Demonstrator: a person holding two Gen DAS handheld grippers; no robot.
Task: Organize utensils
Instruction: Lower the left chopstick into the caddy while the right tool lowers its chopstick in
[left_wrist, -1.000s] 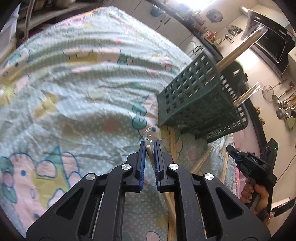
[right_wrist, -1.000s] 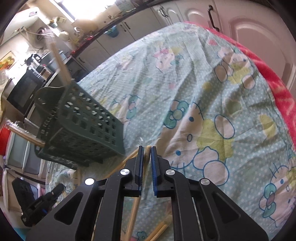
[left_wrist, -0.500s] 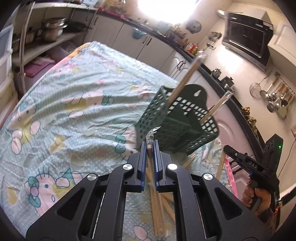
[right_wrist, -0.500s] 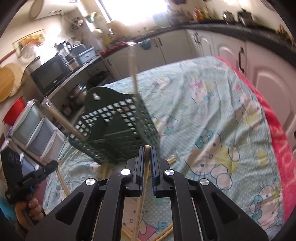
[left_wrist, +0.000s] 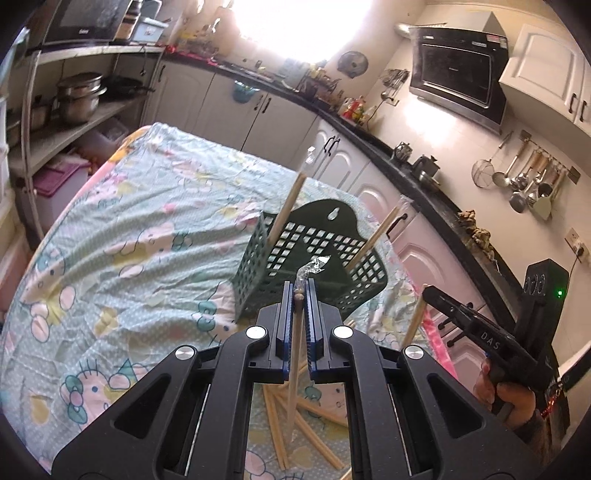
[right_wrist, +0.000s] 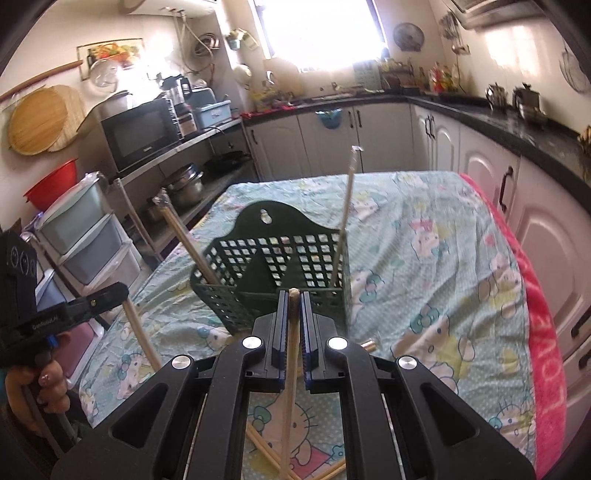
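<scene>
A table covered in a cartoon-print cloth (left_wrist: 122, 236) fills most of the room's middle, and near its far side sits a dark green slotted basket (left_wrist: 317, 258) with a tall hanging tab at the back. Two chopsticks already stand in it, one leaning out of each end: in the right-hand view, a thick one (right_wrist: 184, 240) tilts off to the left and a thin one (right_wrist: 345, 218) rises almost straight up at the right corner. So I'd say the sorting is under way but far from finished, because a loose heap of chopsticks (left_wrist: 295, 417) lies scattered on the cloth just below the tongs.

The left gripper (left_wrist: 298, 295) is clamped on a chopstick (left_wrist: 293, 373) wrapped in clear film, the crinkled wrapper end poking up past the tips toward the basket. Its long axis runs near vertical, head up, tail hanging down over the heap. The right gripper (right_wrist: 293, 297) is pinched on a bare chopstick (right_wrist: 288, 398) the same way: rounded end just above the tips, shaft pointing down at the table. Both sticks hang in front of the basket, not yet over its opening.
</scene>
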